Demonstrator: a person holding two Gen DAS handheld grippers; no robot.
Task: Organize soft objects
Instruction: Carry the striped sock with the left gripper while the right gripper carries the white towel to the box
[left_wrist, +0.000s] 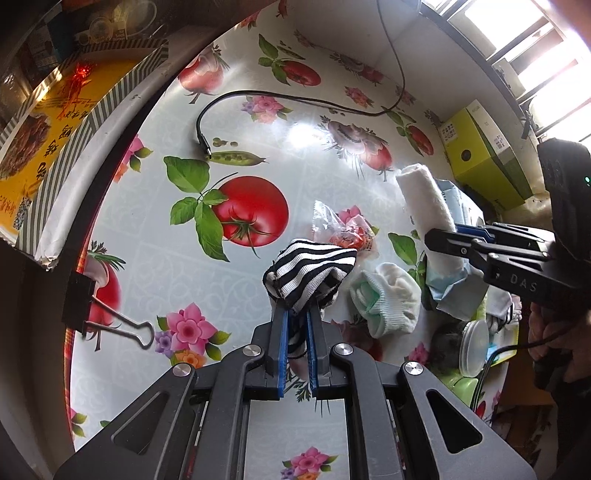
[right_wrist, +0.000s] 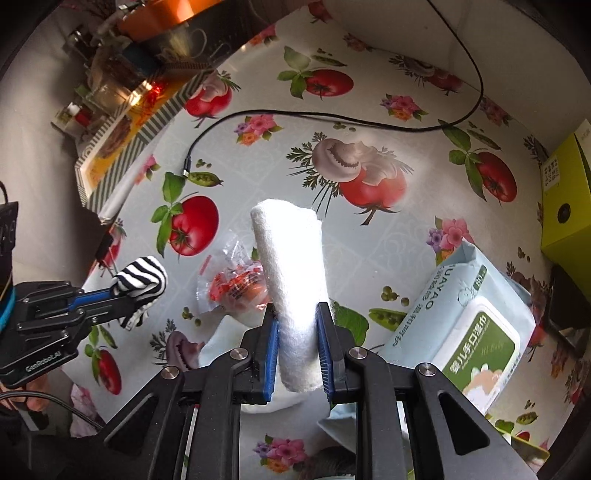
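Left tool (left_wrist: 297, 317) clamped on striped sock (left_wrist: 310, 275), right tool (right_wrist: 297, 325) clamped on white towel roll (right_wrist: 290, 258), both carried above worktop (left_wrist: 155, 258) beside wipes pack (right_wrist: 469, 325); next: choose drop spots, lower, release.

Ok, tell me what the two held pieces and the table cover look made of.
Striped sock: stretchy knit, ribbed bands visible. White roll: fuzzy, likely fleece or terry cloth, matte. Table cover: glossy printed plastic or oilcloth, judging by window glare.

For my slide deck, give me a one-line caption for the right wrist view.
Right gripper clamps a rolled white towel above the tablecloth, wet wipes pack alongside.
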